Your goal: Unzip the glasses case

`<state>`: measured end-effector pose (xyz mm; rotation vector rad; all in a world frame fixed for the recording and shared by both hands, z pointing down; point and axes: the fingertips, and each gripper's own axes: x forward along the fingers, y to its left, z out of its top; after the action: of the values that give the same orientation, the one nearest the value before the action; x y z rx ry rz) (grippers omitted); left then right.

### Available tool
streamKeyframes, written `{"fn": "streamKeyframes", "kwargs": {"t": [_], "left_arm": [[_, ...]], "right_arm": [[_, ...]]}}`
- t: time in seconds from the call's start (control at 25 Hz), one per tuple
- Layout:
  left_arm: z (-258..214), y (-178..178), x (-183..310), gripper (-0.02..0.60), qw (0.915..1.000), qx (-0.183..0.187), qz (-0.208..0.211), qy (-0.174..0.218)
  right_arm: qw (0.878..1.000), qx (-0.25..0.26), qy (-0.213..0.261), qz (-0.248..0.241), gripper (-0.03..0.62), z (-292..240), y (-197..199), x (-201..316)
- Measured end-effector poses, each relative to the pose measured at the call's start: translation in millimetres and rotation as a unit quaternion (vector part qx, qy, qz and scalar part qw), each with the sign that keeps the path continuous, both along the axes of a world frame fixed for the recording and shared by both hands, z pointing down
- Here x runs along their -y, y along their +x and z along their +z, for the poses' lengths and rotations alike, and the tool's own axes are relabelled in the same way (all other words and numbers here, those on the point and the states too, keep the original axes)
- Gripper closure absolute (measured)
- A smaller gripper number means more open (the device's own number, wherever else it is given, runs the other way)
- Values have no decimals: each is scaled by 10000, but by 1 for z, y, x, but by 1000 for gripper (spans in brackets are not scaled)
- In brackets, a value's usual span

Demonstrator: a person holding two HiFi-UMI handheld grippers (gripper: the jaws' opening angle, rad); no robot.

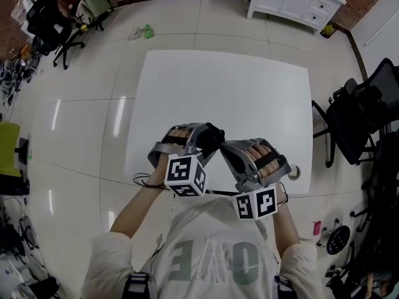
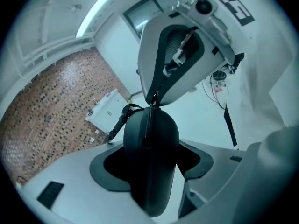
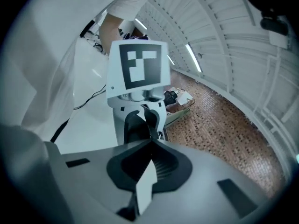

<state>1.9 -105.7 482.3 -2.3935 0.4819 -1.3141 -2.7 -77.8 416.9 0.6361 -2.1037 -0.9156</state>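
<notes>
Overhead, glasses case (image 1: 214, 136) mostly hidden between left gripper (image 1: 209, 141) and right gripper (image 1: 223, 147); anything pinched at right tips too small to tell.

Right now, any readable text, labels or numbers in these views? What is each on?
"OVE": large letters on the person's shirt, upside down in the head view; the letter before them is unclear.
Left marker cube and right marker cube: square black-and-white patterns only, no letters.
Nothing else is readable.

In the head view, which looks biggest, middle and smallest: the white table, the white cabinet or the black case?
1. Table, by far the biggest.
2. Cabinet, cut off by the picture's edge.
3. Case, smallest, and only partly in view.
</notes>
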Motion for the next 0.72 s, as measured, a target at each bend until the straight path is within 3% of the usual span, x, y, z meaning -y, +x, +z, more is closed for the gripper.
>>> {"fn": "streamKeyframes", "kwargs": {"t": [0.16,0.28,0.36,0.44,0.56,0.6,0.72], "left_arm": [[-19,1,-3,276,9962,-872,42,-22],[-35,6,-11,265,9906,-1321,364,22],[-52,10,-22,264,9811,-1807,687,-18],[-79,11,-33,253,9631,-2521,936,-136],[-121,2,-36,222,9239,-3637,1021,-614],[-133,-3,-33,211,9030,-4108,915,-859],[-161,-26,-14,207,8086,-5681,341,-1493]], "right_arm": [[9978,604,-262,35,595,-15,9,-1],[9920,1147,-522,17,595,-27,15,1],[9860,1534,-661,12,595,-37,24,2],[9786,1910,-764,21,595,-49,34,3],[9684,2337,-862,84,595,-67,46,5],[9659,2426,-890,145,595,-69,50,6],[9595,2629,-962,329,595,-72,58,10]]}}
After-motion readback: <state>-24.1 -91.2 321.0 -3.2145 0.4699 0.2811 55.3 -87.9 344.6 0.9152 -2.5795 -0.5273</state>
